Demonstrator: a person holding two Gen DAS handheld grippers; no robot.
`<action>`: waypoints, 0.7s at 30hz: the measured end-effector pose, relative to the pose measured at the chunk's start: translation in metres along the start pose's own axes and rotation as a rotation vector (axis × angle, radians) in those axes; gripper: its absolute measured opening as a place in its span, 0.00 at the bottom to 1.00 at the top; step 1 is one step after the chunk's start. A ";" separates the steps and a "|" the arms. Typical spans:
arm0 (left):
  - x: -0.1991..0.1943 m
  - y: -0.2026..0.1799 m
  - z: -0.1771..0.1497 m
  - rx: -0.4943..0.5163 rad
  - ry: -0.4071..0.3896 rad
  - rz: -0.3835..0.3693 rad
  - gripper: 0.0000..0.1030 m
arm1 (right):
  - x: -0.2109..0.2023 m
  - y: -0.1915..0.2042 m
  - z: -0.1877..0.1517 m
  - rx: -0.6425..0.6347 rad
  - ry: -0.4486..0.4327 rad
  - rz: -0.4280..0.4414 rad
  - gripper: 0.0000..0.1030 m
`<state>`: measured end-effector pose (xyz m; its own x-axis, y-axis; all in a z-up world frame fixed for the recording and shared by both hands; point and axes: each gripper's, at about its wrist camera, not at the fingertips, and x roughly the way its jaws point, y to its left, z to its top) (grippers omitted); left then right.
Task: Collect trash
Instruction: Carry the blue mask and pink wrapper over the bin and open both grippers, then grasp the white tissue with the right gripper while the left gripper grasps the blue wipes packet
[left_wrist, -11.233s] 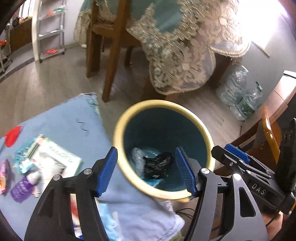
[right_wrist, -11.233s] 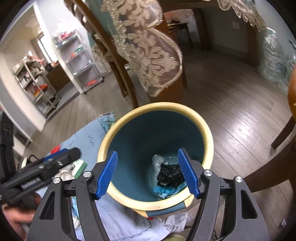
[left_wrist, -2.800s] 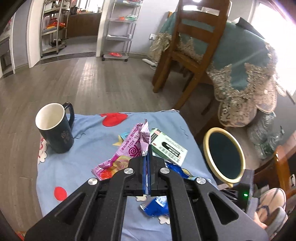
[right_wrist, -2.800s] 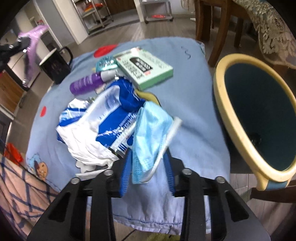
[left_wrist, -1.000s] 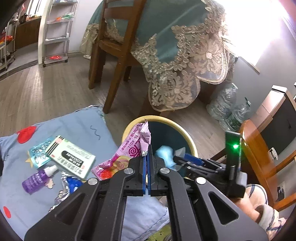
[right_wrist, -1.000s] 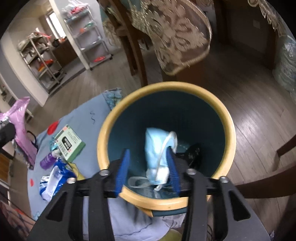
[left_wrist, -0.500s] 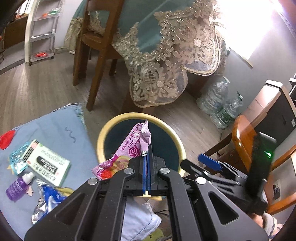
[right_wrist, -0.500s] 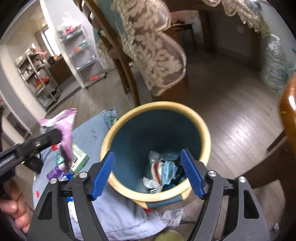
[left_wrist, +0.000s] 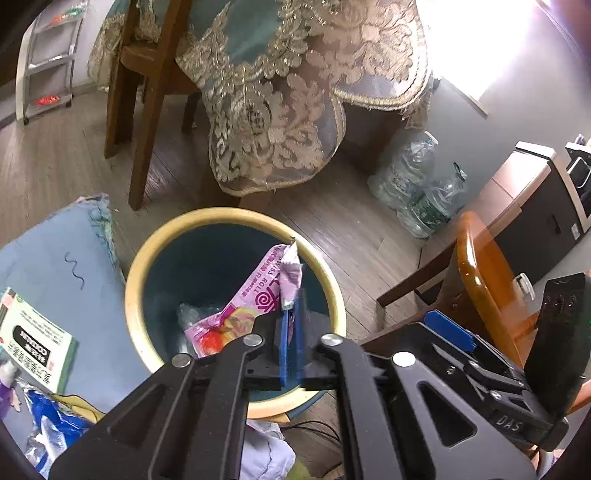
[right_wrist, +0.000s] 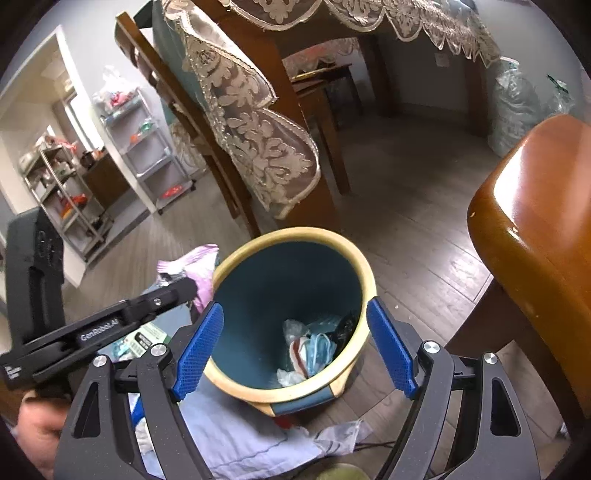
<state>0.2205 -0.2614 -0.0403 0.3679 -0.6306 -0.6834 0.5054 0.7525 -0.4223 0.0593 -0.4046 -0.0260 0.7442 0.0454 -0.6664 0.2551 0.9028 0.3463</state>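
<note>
Currently, the left gripper (left_wrist: 291, 332) is held over the yellow-rimmed bin (left_wrist: 147, 258), its jaws just beginning to part around the pink snack wrapper (left_wrist: 255, 295), which is still caught between them above the bin mouth. The right gripper (right_wrist: 295, 347) is spread wide with nothing in it. Risk noted: the light, stiff wrapper may cling to a pad or be tipped over the rim onto the blue cloth (left_wrist: 48, 251).

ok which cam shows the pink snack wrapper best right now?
Left wrist. The pink wrapper fills the centre, print readable, hanging over the bin mouth between the left gripper fingers, whose jaws are opening. The right wrist view shows only a blurred pink piece beside the bin rim, partly hidden by the left gripper.
</note>
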 end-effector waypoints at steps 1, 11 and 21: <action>0.001 0.001 -0.001 -0.003 0.004 0.005 0.25 | 0.001 0.000 0.000 -0.002 0.000 -0.001 0.78; -0.012 0.017 -0.003 -0.038 0.005 0.043 0.58 | 0.006 0.000 -0.002 0.003 0.014 0.008 0.78; -0.061 0.049 -0.010 -0.074 -0.048 0.097 0.69 | 0.017 0.015 -0.009 -0.048 0.041 0.028 0.78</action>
<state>0.2149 -0.1840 -0.0253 0.4502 -0.5615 -0.6943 0.4074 0.8210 -0.3999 0.0702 -0.3861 -0.0381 0.7244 0.0871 -0.6838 0.2044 0.9203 0.3337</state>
